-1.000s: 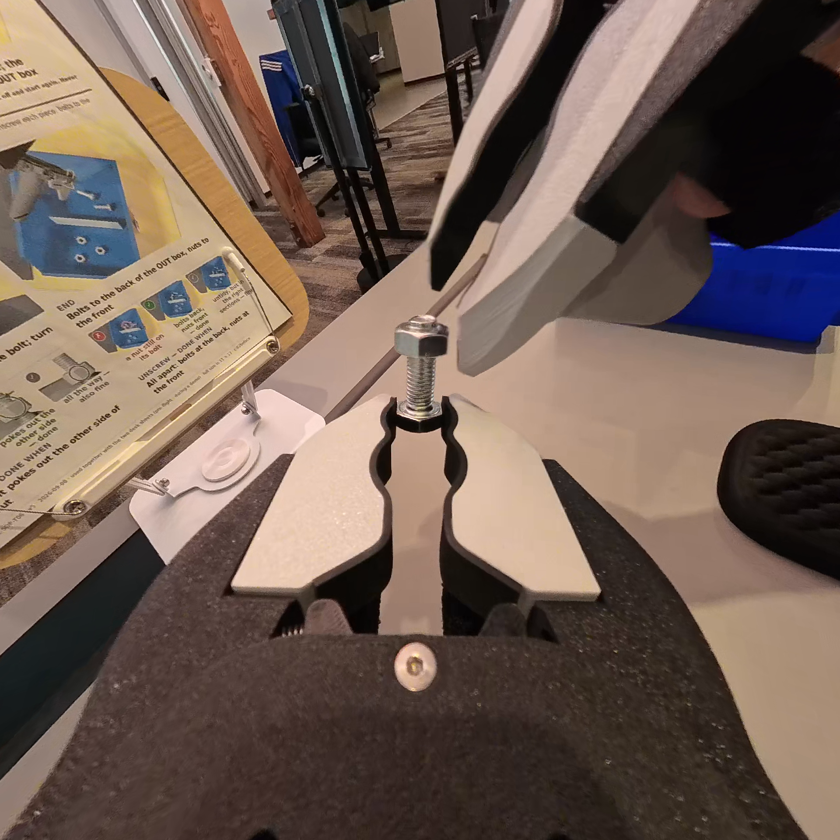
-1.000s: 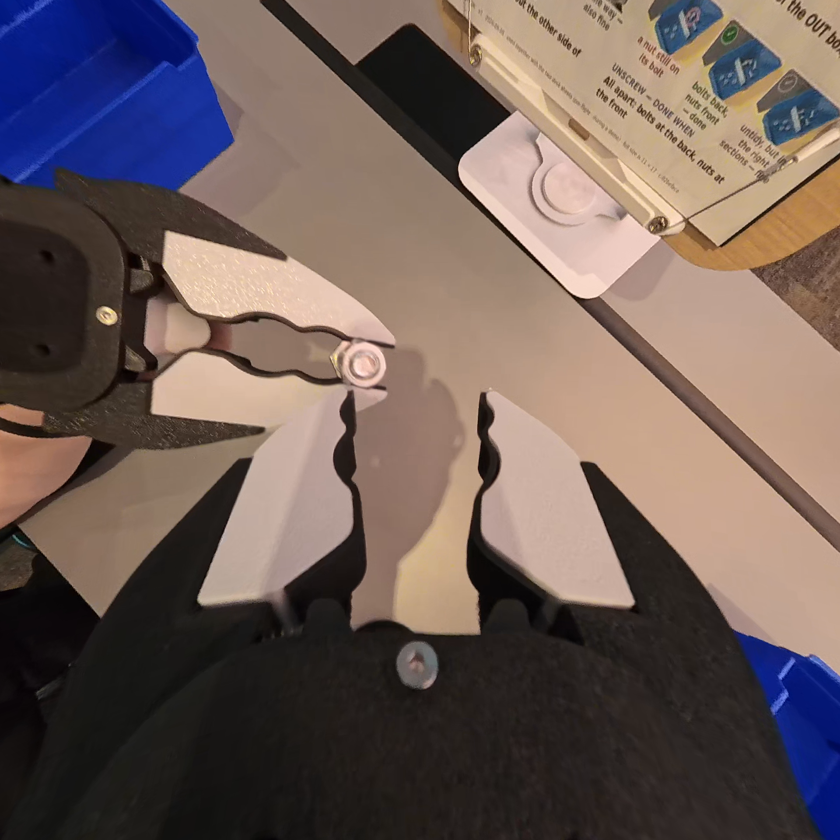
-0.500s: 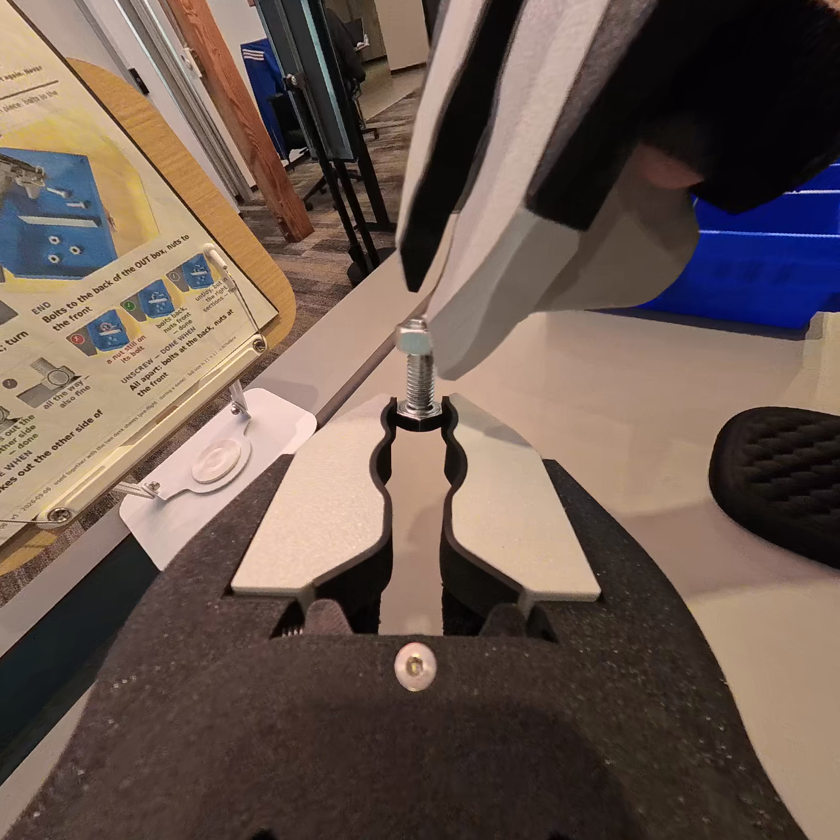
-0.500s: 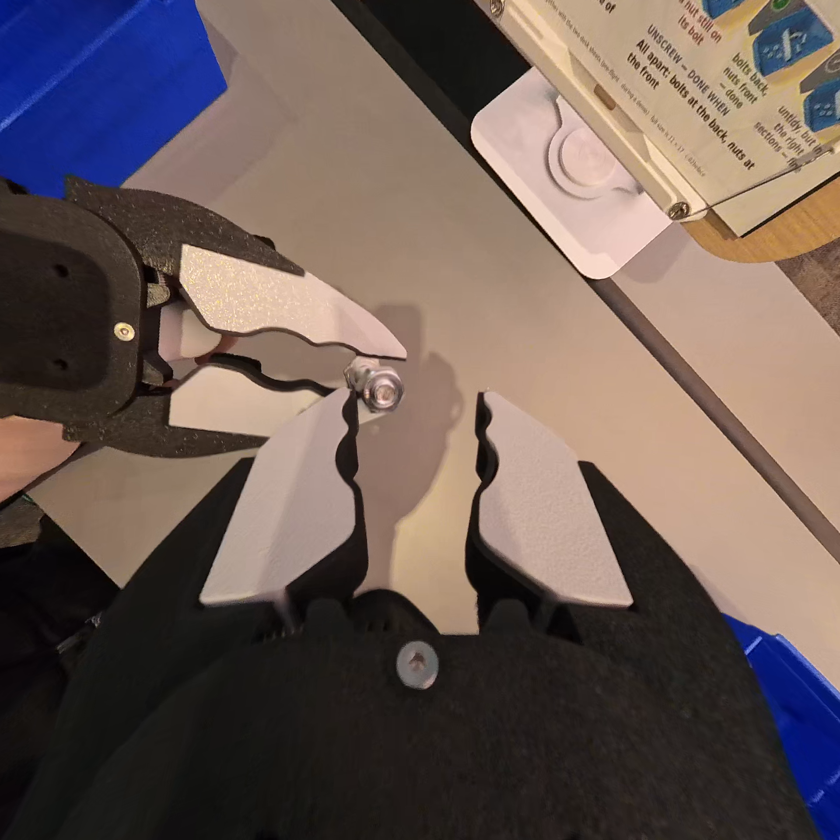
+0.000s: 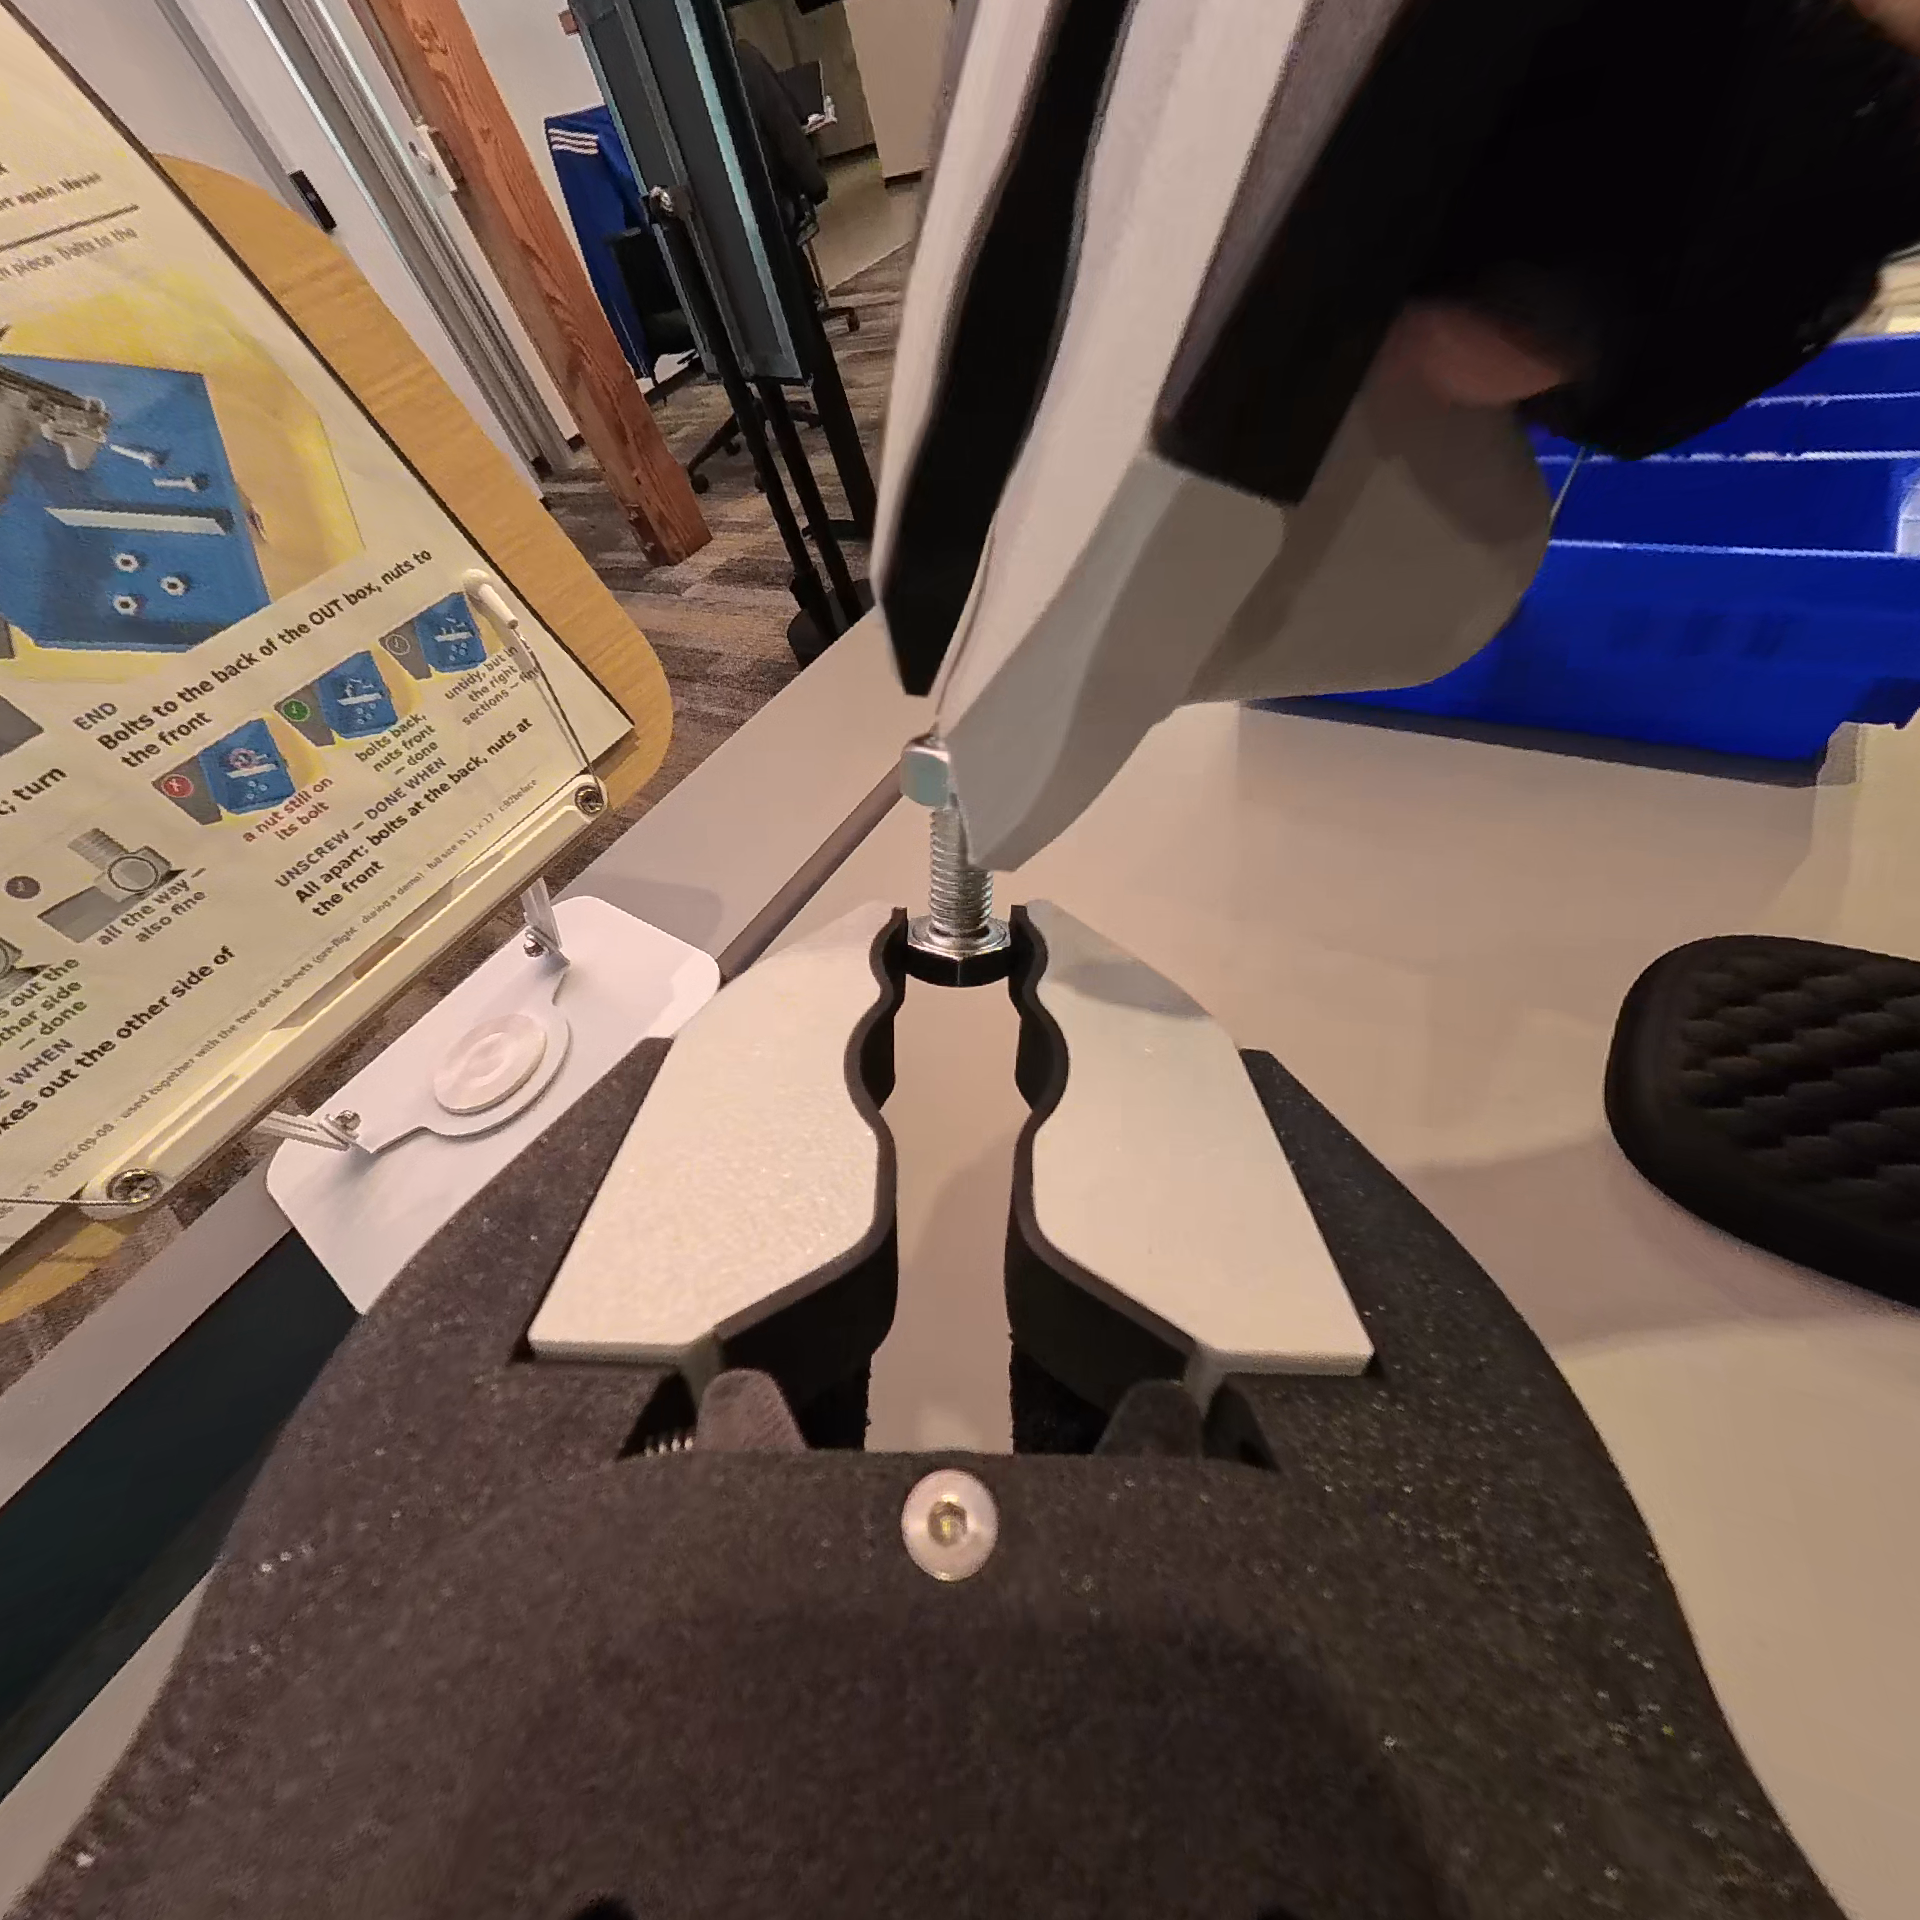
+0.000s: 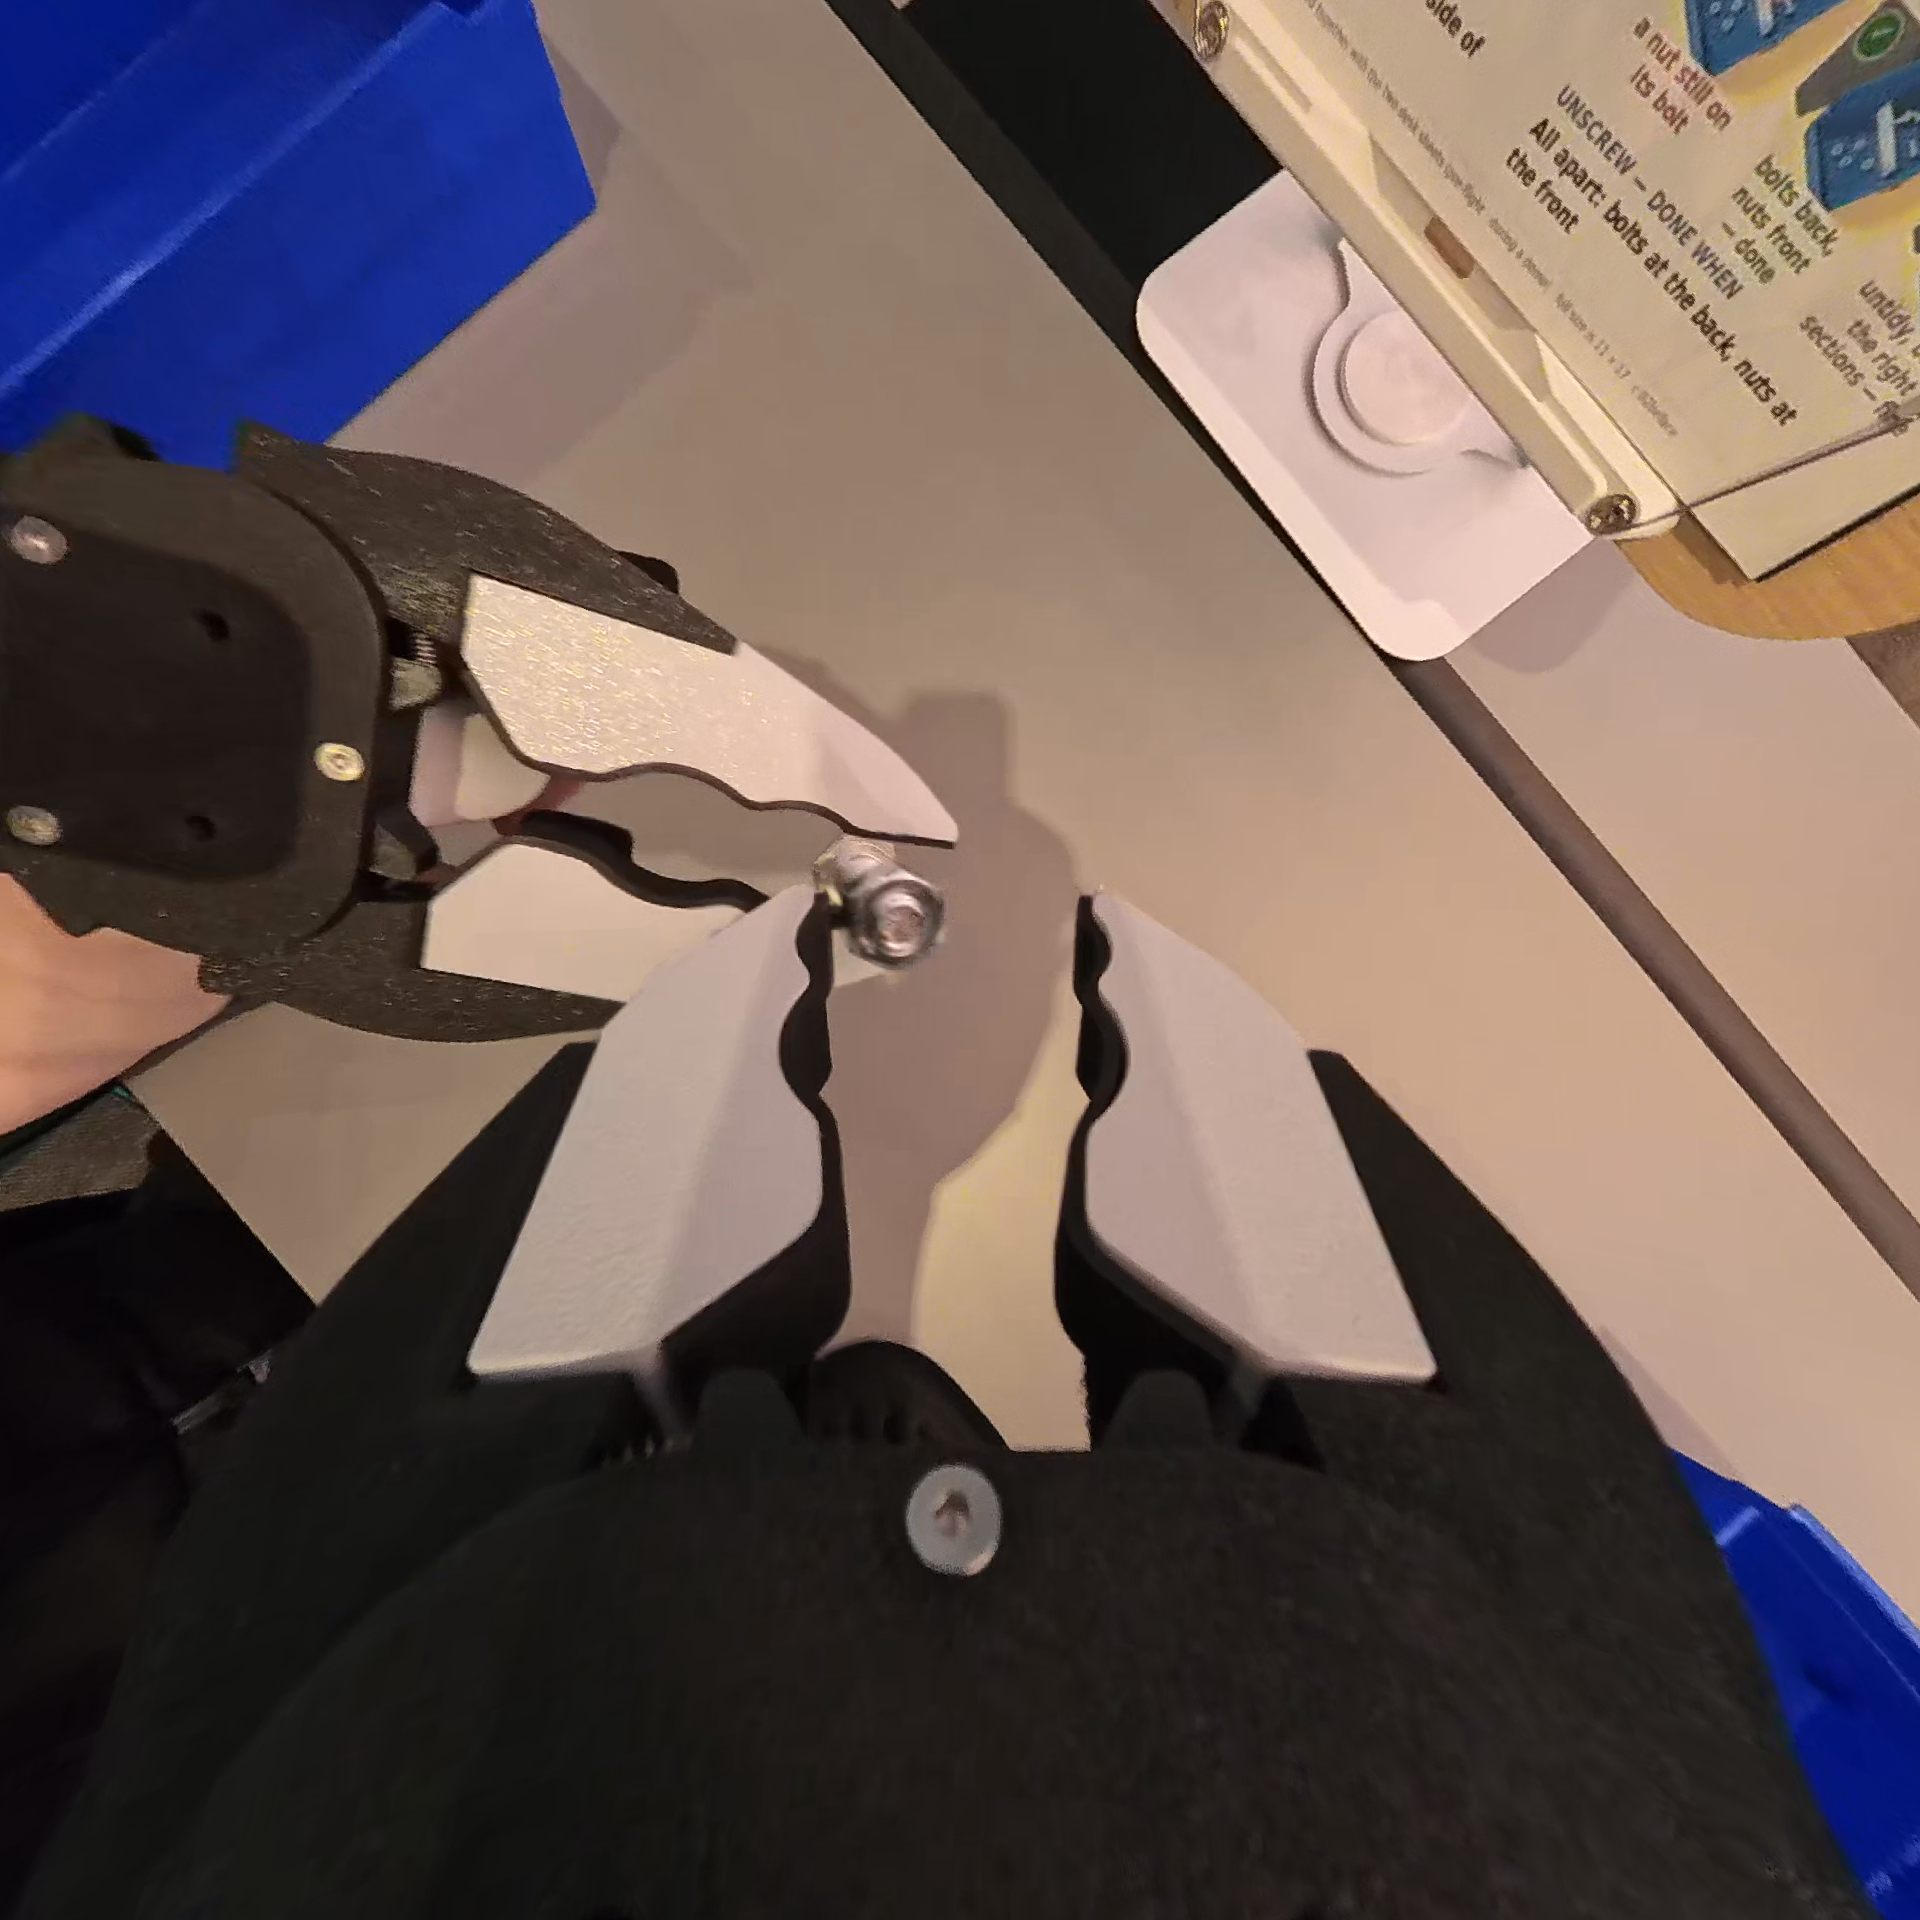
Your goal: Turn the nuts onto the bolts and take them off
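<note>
Steel bolt [image 5: 958,883] in left hand-held gripper [image 5: 956,961]

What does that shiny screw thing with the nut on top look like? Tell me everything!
The shiny silver metal bolt stands upright above the grey table, threads bare along its middle. Its wide head sits at the bottom, pinched between the tips of the left gripper. A silver hexagonal nut sits at its top end. The open right gripper reaches down over it, one white finger against the nut's side in the left wrist view.

Warm, even indoor light casts soft shadows on the table [image 6: 935,436]; wide-angle edges bend, and nearby surfaces blur slightly.
</note>
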### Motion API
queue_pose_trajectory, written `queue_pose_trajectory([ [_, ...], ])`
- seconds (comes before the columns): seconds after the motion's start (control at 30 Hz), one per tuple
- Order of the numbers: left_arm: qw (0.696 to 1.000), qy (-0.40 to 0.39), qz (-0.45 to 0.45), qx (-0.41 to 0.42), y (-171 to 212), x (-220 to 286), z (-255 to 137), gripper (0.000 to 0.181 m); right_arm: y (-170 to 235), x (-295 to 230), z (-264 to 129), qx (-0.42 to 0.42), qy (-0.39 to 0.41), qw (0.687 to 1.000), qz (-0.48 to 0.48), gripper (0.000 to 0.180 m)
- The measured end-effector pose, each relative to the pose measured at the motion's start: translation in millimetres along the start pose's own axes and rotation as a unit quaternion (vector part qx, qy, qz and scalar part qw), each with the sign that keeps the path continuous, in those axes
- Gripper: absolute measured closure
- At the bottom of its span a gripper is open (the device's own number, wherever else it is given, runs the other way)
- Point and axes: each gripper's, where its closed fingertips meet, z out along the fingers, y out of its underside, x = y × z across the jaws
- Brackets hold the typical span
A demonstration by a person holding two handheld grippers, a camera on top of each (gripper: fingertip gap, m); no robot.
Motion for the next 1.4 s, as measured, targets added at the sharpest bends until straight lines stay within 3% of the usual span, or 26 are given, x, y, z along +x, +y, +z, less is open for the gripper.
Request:
queue_pose_trajectory([
  [0.23,1.0,0.001,-0.011,0.007,-2,-4,-3,0.163,15,13,-4,-0.009,0.003,1.0,0.013,0.137],
  [0.5,1.0,0.003,-0.007,0.012,-4,-2,-3,0.162,-8,-3,-5,0.022,-0.011,1.0,-0.01,0.137],
  [0.73,0.999,0.004,-0.017,0.028,-9,-6,-9,0.162,10,6,-4,-0.004,-0.007,1.0,-0.003,0.138],
  [0.9,0.999,0.004,-0.016,0.028,-9,-5,-9,0.162,1,-11,-8,0.019,-0.048,0.999,-0.006,0.138],
  [1.07,0.999,0.003,-0.013,0.033,-11,-4,-10,0.162,-12,-10,-6,0.017,-0.025,0.999,-0.018,0.138],
  [1.3,0.999,0.012,-0.028,0.043,-13,-6,-13,0.163,8,7,-11,-0.007,-0.001,1.0,-0.01,0.142],
  [1.4,0.999,0.013,-0.026,0.044,-15,-5,-14,0.162,4,-5,-12,0.007,-0.037,0.999,-0.008,0.141],
])
